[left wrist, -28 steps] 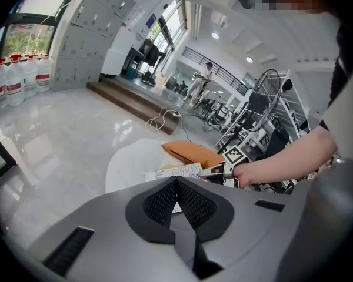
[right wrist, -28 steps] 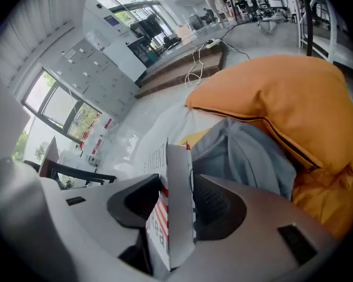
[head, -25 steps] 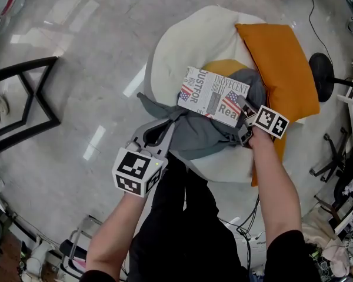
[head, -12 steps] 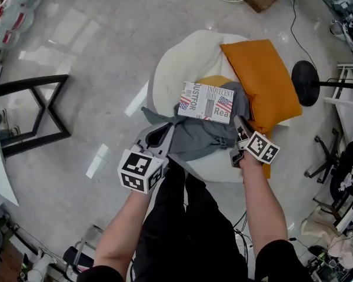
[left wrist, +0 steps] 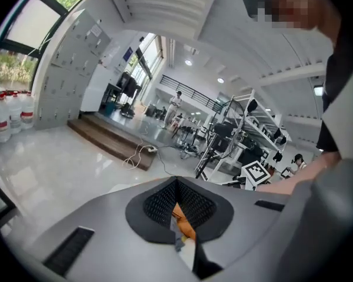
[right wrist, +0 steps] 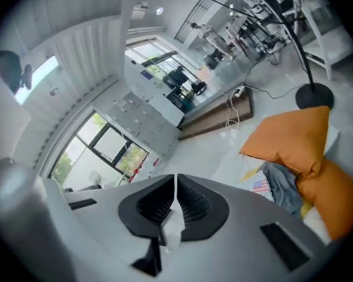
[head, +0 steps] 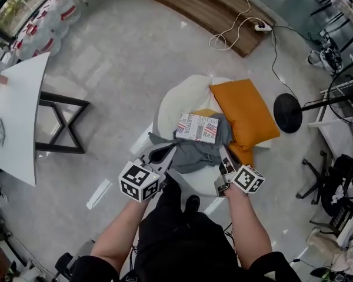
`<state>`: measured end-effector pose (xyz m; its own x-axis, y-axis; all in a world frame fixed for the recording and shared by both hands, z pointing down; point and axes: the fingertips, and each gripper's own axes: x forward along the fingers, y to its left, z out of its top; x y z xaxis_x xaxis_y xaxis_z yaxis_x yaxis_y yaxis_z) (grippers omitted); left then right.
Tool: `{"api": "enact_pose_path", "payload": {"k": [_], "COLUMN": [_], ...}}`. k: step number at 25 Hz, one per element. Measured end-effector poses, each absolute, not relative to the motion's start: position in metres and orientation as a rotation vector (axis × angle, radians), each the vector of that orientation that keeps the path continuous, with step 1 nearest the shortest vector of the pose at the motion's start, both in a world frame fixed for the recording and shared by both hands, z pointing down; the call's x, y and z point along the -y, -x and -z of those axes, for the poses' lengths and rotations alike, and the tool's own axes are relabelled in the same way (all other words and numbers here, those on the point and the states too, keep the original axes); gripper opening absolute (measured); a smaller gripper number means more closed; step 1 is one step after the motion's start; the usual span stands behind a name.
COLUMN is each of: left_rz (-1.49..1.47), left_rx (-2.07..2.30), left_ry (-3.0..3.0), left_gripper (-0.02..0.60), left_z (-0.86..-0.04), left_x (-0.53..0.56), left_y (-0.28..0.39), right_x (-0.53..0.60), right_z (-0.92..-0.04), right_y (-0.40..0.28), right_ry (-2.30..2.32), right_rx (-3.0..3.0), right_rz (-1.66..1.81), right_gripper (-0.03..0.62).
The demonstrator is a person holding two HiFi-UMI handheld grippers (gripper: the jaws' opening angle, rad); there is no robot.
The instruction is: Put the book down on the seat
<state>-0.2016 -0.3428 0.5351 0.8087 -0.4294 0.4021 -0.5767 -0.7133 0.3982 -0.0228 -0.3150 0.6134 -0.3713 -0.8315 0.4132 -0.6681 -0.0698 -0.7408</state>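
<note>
Right gripper (right wrist: 175, 178) has just been closing its jaws, empty; left gripper (left wrist: 176, 182) is pinched together.
Book (head: 197, 128) lies on grey cloth (head: 194, 155) over a likely beanbag seat (head: 181, 100); glossy pale floor (head: 112, 57) around.

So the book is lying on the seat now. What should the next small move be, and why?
Probably nothing more than bringing both grippers to rest, clear of the seat. The book lies flat on the grey cloth over the seat, and neither gripper touches it. The right gripper has just been closing with nothing between its jaws, and the left gripper is shut and empty too.
</note>
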Motion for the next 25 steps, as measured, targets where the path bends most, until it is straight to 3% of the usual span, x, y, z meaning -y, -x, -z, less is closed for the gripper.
{"api": "enact_pose_path", "payload": {"k": [6,15,25], "left_rz": [-0.358,-0.366,-0.443], "left_rx": [0.878,0.892,0.935], "left_ry": [-2.500,-2.556,-2.629], "left_gripper": [0.002,0.002,0.002], "left_z": [-0.479,-0.413,-0.362], "left_x": [0.277,0.154,0.108], "left_y": [0.193,0.162,0.171], "right_x": [0.225,0.097,0.040], "right_z": [-0.546,-0.480,-0.424], "right_y": [0.019,-0.015,-0.023], "right_ry": [1.615,1.617,1.605], "right_rx": [-2.414,-2.442,-2.423], "right_rz": [1.201,1.046,0.909], "right_gripper": [0.017,0.015,0.015]}}
